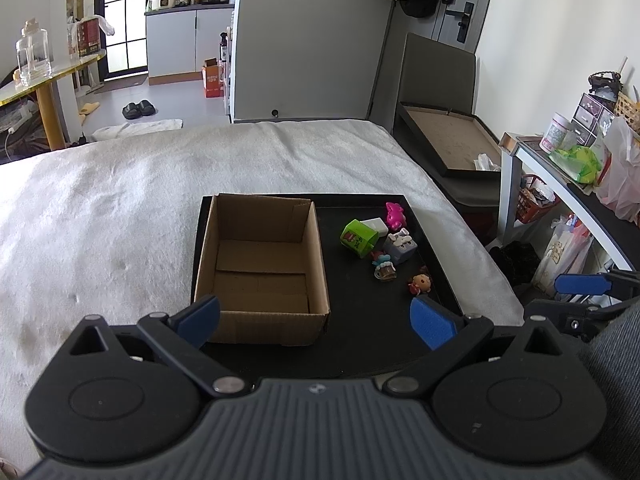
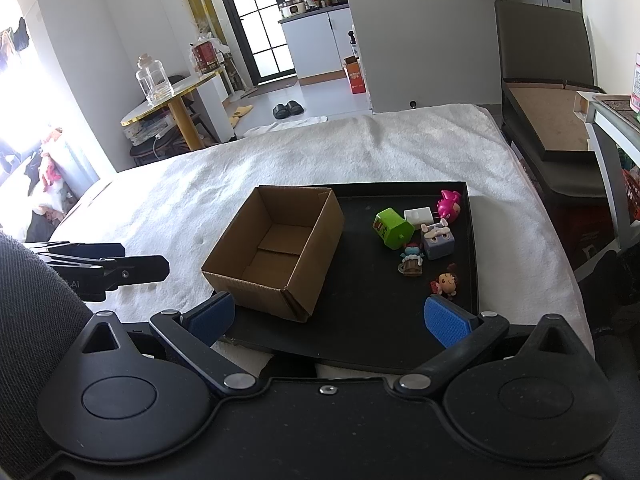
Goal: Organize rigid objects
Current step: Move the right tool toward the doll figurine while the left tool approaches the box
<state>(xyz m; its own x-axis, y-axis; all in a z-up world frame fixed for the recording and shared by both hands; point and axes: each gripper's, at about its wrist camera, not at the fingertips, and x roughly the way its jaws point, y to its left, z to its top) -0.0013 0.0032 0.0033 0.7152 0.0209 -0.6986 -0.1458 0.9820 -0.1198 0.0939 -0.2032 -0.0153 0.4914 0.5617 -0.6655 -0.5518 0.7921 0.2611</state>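
An empty cardboard box [image 1: 262, 264] [image 2: 276, 250] stands on the left half of a black tray [image 1: 360, 336] [image 2: 360, 320]. Several small toys lie on the tray's right half: a green block [image 1: 358, 238] [image 2: 393, 227], a white cube [image 1: 376, 226] [image 2: 417, 216], a pink figure [image 1: 395, 215] [image 2: 449, 205], a grey cube [image 1: 401, 245] [image 2: 438, 240], a blue-haired figure [image 1: 384, 267] [image 2: 412, 259] and a red doll [image 1: 420, 282] [image 2: 446, 282]. My left gripper [image 1: 316, 322] hangs open near the tray's front edge. My right gripper [image 2: 328, 318] is open too, holding nothing.
The tray rests on a white fluffy bed cover [image 1: 100, 200] [image 2: 400, 148]. A dark bench [image 1: 448, 148] and a cluttered shelf [image 1: 580, 152] stand to the right. A small table with a glass jar [image 2: 154, 80] is at the far left.
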